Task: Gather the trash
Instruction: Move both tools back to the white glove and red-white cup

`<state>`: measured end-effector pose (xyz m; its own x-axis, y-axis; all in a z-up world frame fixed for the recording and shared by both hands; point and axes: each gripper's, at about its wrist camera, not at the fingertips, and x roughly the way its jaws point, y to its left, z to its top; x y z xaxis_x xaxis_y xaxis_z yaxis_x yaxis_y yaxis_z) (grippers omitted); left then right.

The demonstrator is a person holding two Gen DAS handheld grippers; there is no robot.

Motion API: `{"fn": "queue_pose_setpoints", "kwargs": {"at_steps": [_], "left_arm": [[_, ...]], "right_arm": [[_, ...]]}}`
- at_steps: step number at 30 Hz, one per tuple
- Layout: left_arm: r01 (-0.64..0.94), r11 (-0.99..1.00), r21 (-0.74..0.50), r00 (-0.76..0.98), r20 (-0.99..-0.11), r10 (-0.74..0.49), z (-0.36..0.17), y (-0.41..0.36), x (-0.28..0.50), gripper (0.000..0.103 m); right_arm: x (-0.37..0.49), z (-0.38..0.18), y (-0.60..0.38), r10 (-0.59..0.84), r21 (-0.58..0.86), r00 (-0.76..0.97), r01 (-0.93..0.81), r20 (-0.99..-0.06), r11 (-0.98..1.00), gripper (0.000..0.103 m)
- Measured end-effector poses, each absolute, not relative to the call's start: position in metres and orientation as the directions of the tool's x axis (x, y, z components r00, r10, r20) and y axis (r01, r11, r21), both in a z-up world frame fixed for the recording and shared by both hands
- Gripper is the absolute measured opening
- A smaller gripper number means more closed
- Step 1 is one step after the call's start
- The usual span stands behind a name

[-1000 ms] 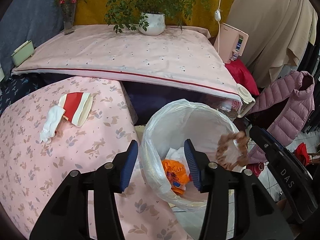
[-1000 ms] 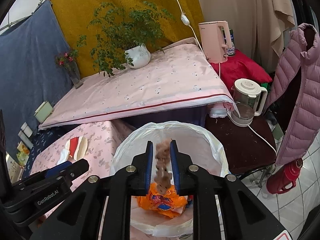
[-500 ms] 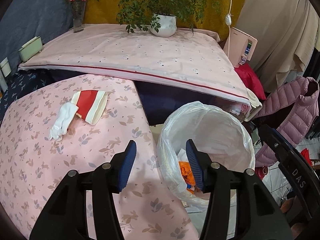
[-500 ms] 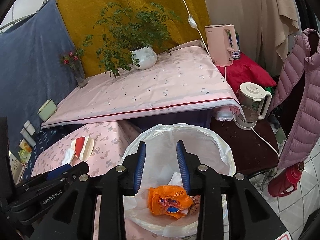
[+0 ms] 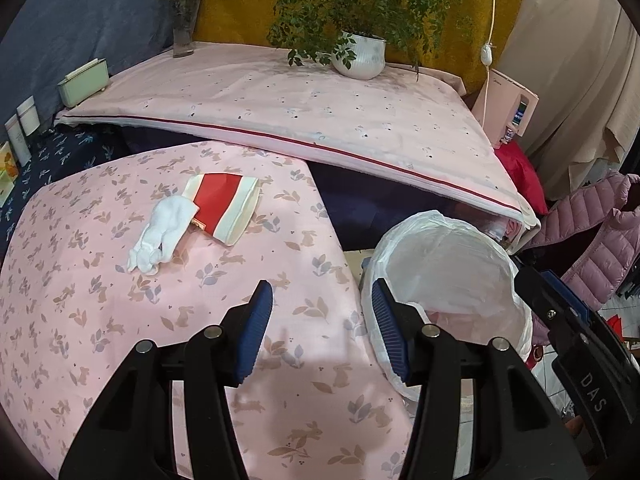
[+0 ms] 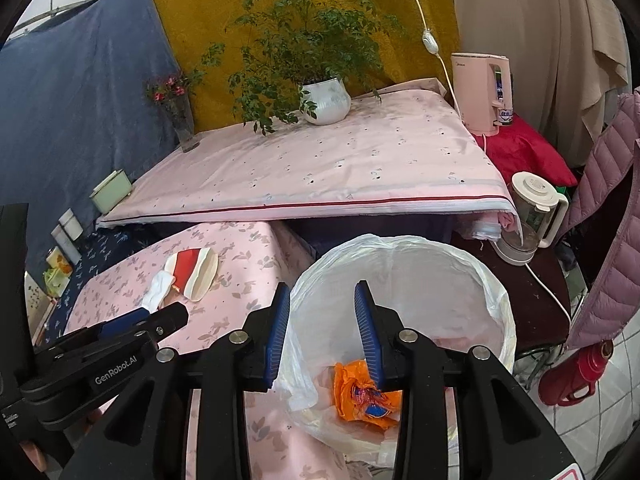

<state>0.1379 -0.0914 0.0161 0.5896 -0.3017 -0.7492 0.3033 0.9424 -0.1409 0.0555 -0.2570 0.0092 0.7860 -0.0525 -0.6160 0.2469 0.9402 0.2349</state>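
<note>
A: Pink rabbit-print tabletop (image 5: 120, 360) held leftover trash: white crumpled tissue (image 5: 160, 232) touching red-and-cream wrapper (image 5: 226, 210), far-left of left gripper (image 5: 322, 332), jaws apart, empty.

B: Right gripper (image 6: 322, 334) was over the lined bin (image 6: 492, 280), jaws opening, nothing between. Left was nearer; wrapper's long axis ran diagonally.

Bin (image 6: 400, 280) sits directly under right gripper (image 6: 322, 332), wrapper (image 6: 364, 394) inside it. Table (image 5: 120, 340) left of bin, below left gripper (image 5: 322, 328). Tissue (image 5: 160, 232) and paper cup (image 5: 224, 208) touching, on table ahead-left of both grippers.
</note>
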Motion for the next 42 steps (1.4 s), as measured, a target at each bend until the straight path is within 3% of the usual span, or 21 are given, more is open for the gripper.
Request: {"fn": "queue_pose_setpoints", "kwargs": {"at_steps": [4, 9, 15, 28, 39, 42], "left_arm": [[0.272, 0.951, -0.146, 0.599, -0.748, -0.286, 0.013, -0.075, 0.143, 0.058], [0.235, 0.962, -0.14, 0.605, -0.754, -0.258, 0.005, -0.052, 0.152, 0.059], [0.17, 0.978, -0.123, 0.611, -0.765, -0.202, -0.009, -0.016, 0.167, 0.071], [0.089, 0.991, -0.095, 0.581, -0.804, -0.129, -0.044, 0.04, 0.218, 0.072], [0.107, 0.988, -0.11, 0.54, -0.828, -0.15, -0.075, 0.046, 0.269, 0.071], [0.121, 0.984, -0.13, 0.527, -0.832, -0.174, -0.081, 0.047, 0.279, 0.065]], "right_arm": [[0.061, 0.008, -0.244, -0.045, 0.223, 0.784, 0.23, -0.62, 0.947, 0.04], [0.07, 0.005, -0.225, -0.032, 0.205, 0.776, 0.206, -0.63, 0.957, 0.046], [0.088, -0.004, -0.199, -0.002, 0.196, 0.76, 0.17, -0.65, 0.966, 0.048], [0.146, -0.036, -0.14, 0.094, 0.202, 0.708, 0.071, -0.7, 0.977, 0.048], [0.211, -0.066, -0.114, 0.155, 0.226, 0.663, 0.021, -0.732, 0.974, 0.048], [0.228, -0.073, -0.111, 0.174, 0.24, 0.652, 0.013, -0.738, 0.971, 0.048]]}}
